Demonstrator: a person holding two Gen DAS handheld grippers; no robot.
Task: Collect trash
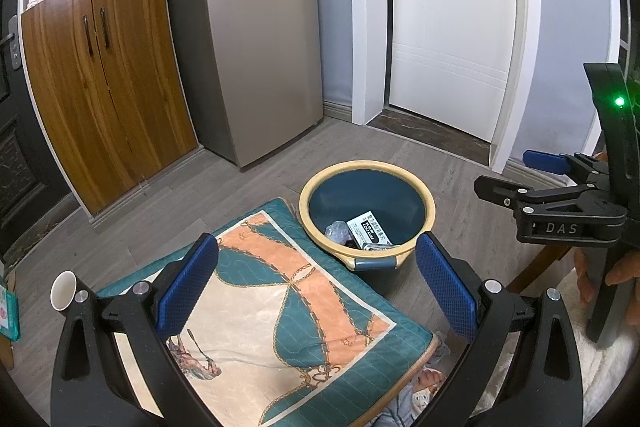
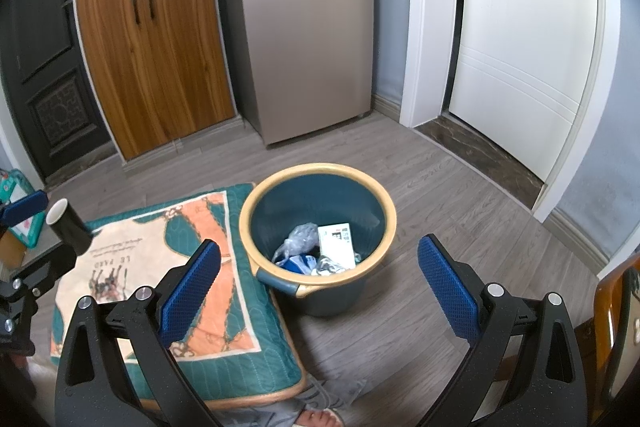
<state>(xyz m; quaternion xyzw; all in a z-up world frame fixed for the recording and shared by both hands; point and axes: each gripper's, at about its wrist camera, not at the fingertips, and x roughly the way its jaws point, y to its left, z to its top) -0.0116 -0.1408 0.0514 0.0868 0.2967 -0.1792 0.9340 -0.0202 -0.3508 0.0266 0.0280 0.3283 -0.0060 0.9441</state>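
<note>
Floor (image 2: 460, 195) is grey wood-look plank. Along the back I see a wooden cabinet (image 2: 156, 43), a grey fridge (image 2: 308, 27) and a white door (image 2: 520, 39). A teal and orange patterned cushion (image 2: 192, 267) lies flat on the floor, touching the left side of the bin.

The bin (image 2: 384, 211), blue with a cream rim, stands upright just beside the cushion. Inside it I note a white printed carton (image 2: 338, 241), crumpled clear plastic (image 2: 298, 237) and other scraps I cannot identify.

My left gripper (image 1: 316, 283) has its blue pads spread wide, nothing between them; the bin sits ahead, toward its right finger. My right gripper (image 2: 318, 287) is likewise spread wide and empty, the bin directly ahead between the two fingers.

A black paper cup (image 2: 68, 227) with white interior shows at the left gripper's outer side; whether it touches the gripper I cannot tell.
</note>
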